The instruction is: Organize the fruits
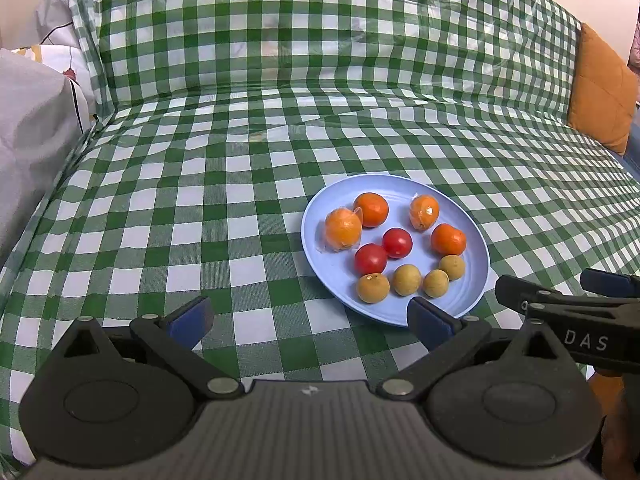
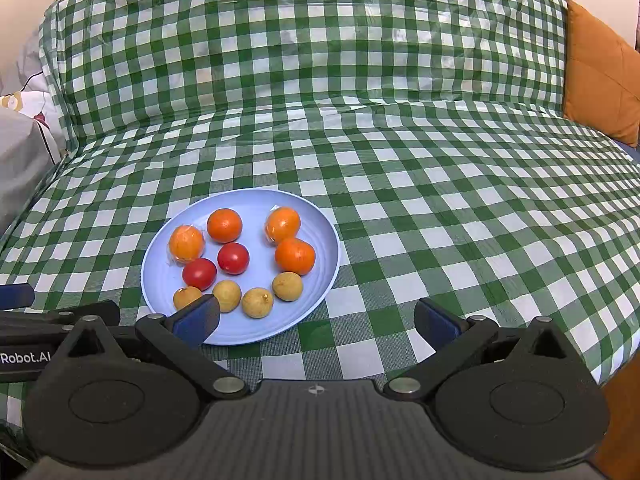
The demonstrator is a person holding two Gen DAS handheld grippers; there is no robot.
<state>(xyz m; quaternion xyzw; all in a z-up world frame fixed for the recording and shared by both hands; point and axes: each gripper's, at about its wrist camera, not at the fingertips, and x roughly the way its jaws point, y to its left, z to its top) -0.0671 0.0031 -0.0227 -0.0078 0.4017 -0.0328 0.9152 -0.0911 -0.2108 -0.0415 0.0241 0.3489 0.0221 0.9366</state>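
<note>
A light blue plate (image 1: 472, 280) (image 2: 160, 276) lies on the green checked cloth. It holds several oranges (image 1: 371, 209) (image 2: 224, 225), two of them in clear wrap (image 1: 343, 229) (image 2: 186, 243). Two red tomatoes (image 1: 397, 243) (image 2: 233, 258) sit in its middle, and several tan longans (image 1: 407, 279) (image 2: 257, 302) line its near side. My left gripper (image 1: 310, 320) is open and empty, just short of the plate's near left edge. My right gripper (image 2: 318, 318) is open and empty at the plate's near right edge. Each gripper shows at the other view's edge (image 1: 560, 300) (image 2: 48, 312).
The checked cloth (image 1: 200, 200) (image 2: 460, 220) covers a seat and rises up its back (image 1: 300, 32). An orange cushion (image 1: 600, 88) (image 2: 600, 76) stands at the far right. Grey and white floral fabric (image 1: 36, 120) (image 2: 24, 136) lies at the left.
</note>
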